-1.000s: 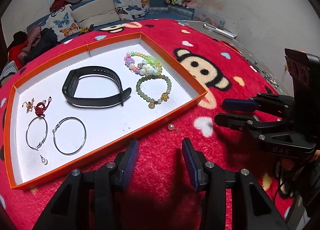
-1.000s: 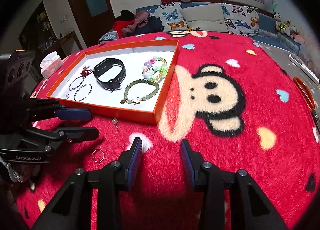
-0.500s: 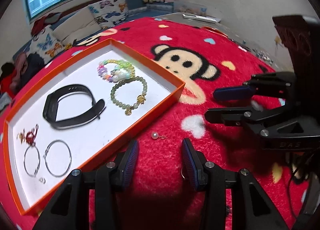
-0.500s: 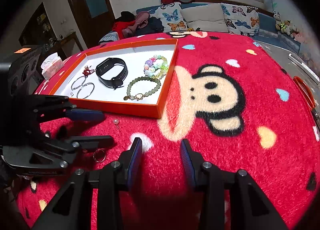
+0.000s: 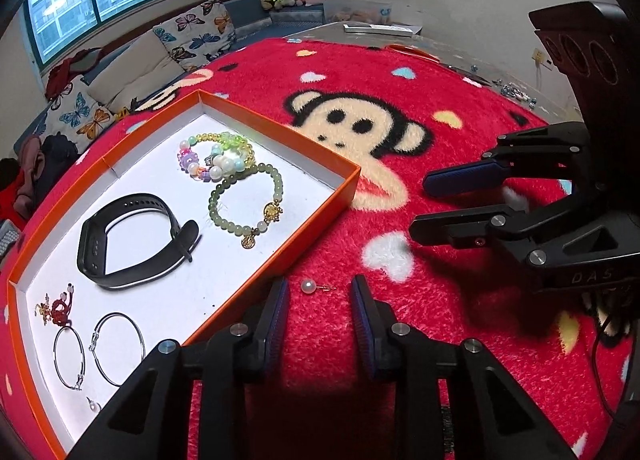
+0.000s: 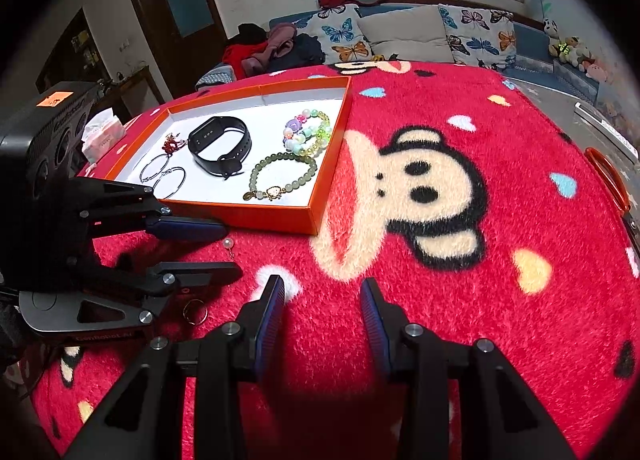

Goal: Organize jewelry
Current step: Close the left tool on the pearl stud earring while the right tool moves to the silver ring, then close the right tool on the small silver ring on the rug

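Note:
An orange tray [image 5: 316, 220] [image 6: 276, 216] holds a black band [image 5: 132, 240], a green bead bracelet [image 5: 246, 200], a coloured bead bracelet [image 5: 216, 158], two hoop earrings [image 5: 100, 348] and a red charm [image 5: 56, 306]. A pearl stud earring [image 5: 308, 285] [image 6: 228, 243] lies on the red cloth just outside the tray. My left gripper [image 5: 320, 300] [image 6: 228, 248] is open, its fingertips on either side of the pearl, not touching. A small gold ring [image 6: 195, 310] lies under the left gripper. My right gripper [image 6: 322, 300] [image 5: 416, 204] is open and empty over the cloth.
The red monkey-print cloth [image 6: 440, 260] covers the table. A tissue box [image 6: 102, 132] stands beyond the tray's far left. An orange-handled item [image 6: 608, 176] lies at the right edge. A sofa with cushions [image 6: 400, 28] is behind.
My left gripper has moved right and forward, bringing the pearl stud between its open fingertips. The right gripper has stayed almost still.

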`<state>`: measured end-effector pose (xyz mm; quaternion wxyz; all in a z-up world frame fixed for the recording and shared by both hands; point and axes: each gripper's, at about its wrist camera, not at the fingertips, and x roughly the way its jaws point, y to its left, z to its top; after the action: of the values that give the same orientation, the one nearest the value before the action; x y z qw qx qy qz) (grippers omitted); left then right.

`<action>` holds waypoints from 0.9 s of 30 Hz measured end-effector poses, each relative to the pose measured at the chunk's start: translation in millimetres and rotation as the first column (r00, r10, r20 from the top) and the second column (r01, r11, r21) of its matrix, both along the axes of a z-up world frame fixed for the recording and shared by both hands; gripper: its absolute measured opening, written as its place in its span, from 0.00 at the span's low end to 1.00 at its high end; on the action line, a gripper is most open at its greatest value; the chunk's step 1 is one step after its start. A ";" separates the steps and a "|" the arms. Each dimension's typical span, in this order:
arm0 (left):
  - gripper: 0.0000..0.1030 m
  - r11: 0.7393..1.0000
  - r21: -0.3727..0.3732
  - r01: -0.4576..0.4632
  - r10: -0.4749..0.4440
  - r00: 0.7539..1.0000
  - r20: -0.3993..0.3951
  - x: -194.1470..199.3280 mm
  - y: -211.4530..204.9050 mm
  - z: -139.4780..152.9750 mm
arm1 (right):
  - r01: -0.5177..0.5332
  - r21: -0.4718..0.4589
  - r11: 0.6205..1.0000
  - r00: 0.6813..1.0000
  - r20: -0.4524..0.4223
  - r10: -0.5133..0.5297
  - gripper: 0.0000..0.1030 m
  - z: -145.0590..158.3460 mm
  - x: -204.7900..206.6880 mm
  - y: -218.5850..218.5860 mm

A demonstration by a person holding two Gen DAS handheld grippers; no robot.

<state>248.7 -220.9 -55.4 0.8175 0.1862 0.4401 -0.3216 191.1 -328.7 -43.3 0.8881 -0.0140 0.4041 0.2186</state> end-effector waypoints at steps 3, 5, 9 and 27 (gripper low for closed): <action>0.24 1.000 0.004 0.016 -0.016 1.000 0.013 0.3 -2.2 0.0 | 0.001 0.000 1.000 1.000 0.000 -0.001 0.42 0.0 0.0 0.1; 0.23 1.000 0.011 0.024 -0.024 0.999 0.020 -0.4 -4.3 -0.2 | 0.002 -0.001 1.000 1.000 -0.001 -0.002 0.42 -0.8 0.2 -0.2; 0.22 0.999 0.019 0.039 -0.040 0.999 0.033 -2.0 -5.2 -0.6 | 0.005 0.001 1.000 1.000 -0.004 -0.005 0.42 -1.5 1.5 -1.1; 0.19 0.994 -0.079 -0.077 0.082 0.995 0.055 -16.7 27.1 31.5 | -0.084 0.008 0.996 0.996 -0.007 0.084 0.42 3.2 -14.0 18.7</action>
<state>232.1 -193.8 -23.9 0.8486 0.1460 0.4105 -0.3001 177.1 -310.0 -40.1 0.8767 -0.0266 0.4056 0.2573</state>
